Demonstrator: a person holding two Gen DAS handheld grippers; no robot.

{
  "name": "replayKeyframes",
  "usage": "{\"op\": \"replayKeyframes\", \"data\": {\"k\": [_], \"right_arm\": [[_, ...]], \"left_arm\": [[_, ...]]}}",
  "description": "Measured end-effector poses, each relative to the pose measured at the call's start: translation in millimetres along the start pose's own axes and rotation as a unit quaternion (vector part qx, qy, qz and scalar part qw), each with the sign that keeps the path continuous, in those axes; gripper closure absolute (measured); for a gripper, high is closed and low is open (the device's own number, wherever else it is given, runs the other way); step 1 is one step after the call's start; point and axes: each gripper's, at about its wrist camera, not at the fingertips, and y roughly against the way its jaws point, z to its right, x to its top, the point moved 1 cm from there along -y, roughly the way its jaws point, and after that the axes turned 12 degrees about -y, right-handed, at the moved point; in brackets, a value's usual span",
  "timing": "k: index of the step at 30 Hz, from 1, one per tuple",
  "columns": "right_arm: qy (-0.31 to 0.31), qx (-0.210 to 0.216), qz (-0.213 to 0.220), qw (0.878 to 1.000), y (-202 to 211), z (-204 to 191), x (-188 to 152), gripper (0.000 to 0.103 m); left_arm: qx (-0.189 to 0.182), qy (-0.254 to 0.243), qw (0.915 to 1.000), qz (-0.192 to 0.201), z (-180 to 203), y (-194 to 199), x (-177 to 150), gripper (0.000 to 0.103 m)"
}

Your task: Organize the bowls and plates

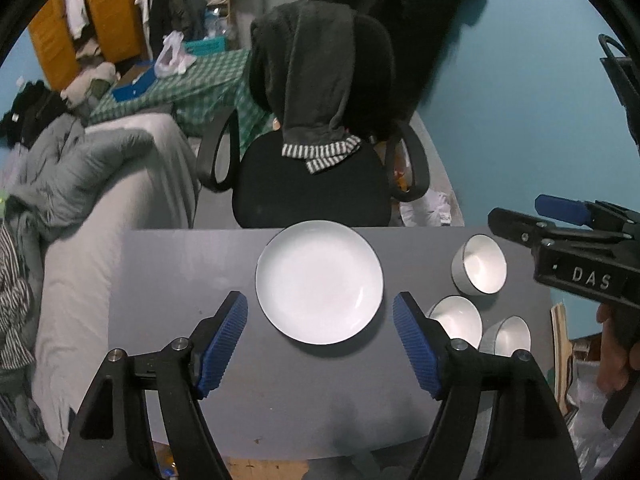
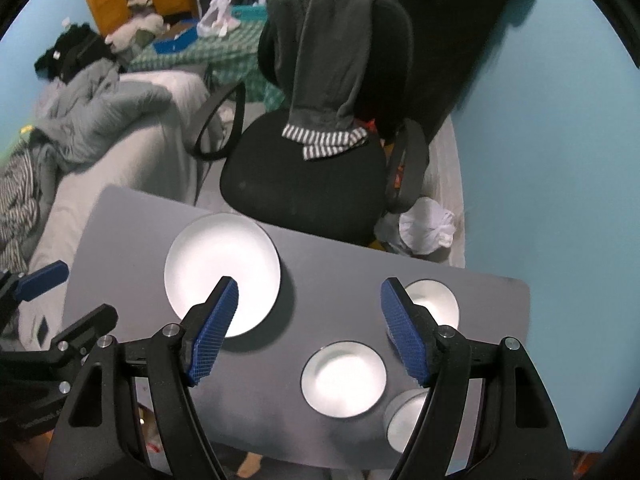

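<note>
A white plate lies on the grey table near its far edge; it also shows in the right wrist view. Three white bowls stand at the right: a far one, a middle one and a near one. In the right wrist view they are the far bowl, middle bowl and near bowl. My left gripper is open and empty just before the plate. My right gripper is open and empty above the table, between plate and bowls.
A black office chair draped with a grey garment stands just beyond the table's far edge. A bed with a grey duvet lies to the left. A blue wall is at the right. White bags lie on the floor by the chair.
</note>
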Motion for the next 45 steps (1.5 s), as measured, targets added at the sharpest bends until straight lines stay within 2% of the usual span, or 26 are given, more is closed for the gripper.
{"op": "replayKeyframes", "data": {"k": [3, 9, 13, 17, 31, 45], "right_arm": [[-0.015, -0.001, 0.016, 1.000, 16.5, 8.4, -2.9, 0.030], [-0.052, 0.007, 0.036, 0.998, 43.9, 28.0, -13.9, 0.029], [-0.072, 0.001, 0.049, 0.996, 59.1, 39.0, -22.5, 0.029], [-0.104, 0.013, 0.050, 0.993, 72.8, 55.0, -31.9, 0.029], [-0.179, -0.037, 0.074, 0.980, 108.9, 99.1, -62.9, 0.029], [-0.238, -0.066, 0.067, 0.967, 120.7, 127.5, -90.2, 0.029]], "left_arm": [[-0.003, -0.007, 0.9999, 0.014, 5.2, 12.4, 2.9, 0.022], [-0.007, -0.037, 0.9985, 0.041, 21.3, 34.7, 4.9, 0.022], [-0.028, -0.042, 0.9975, 0.051, 28.6, 42.2, 5.3, 0.022], [-0.047, -0.043, 0.9962, 0.060, 35.9, 51.7, 5.1, 0.022], [-0.090, -0.072, 0.9913, 0.063, 63.1, 62.8, 14.3, 0.022], [-0.121, -0.133, 0.9822, 0.056, 103.7, 59.2, 24.6, 0.022]]}}
